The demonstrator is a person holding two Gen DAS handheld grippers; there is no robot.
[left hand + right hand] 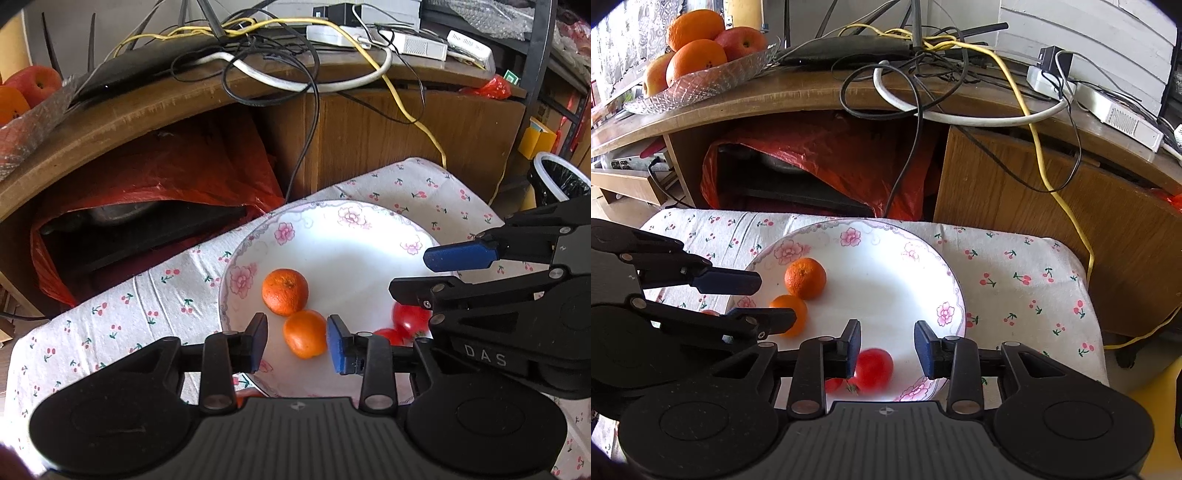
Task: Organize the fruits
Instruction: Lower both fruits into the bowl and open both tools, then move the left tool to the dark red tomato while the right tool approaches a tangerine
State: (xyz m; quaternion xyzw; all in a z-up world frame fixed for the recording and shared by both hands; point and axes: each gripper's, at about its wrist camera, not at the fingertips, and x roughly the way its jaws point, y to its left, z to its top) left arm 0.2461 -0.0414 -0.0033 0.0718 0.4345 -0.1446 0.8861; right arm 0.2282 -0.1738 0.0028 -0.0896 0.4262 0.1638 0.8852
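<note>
A flowered plate sits on a cherry-print cloth, in front of a wooden cabinet.

Going left to right in the left wrist view: at about 9 o'clock on the plate lie two oranges, touching. The far orange lies free. The near orange sits between the spread jaws of the left gripper; a gap shows on the left, and the right pad is at or just off the peel, so nothing is held. At 4 o'clock are two tomatoes, partly hidden behind the right gripper.

In the right wrist view, that gripper is also spread and empty, with the tomatoes just below and between its pads.

Both tools seem poised to pick. The next move probably calls for settling lower around each fruit, then closing gently. A glass bowl of fruit on the cabinet top, at 10 o'clock, could be the destination, though that is uncertain.
</note>
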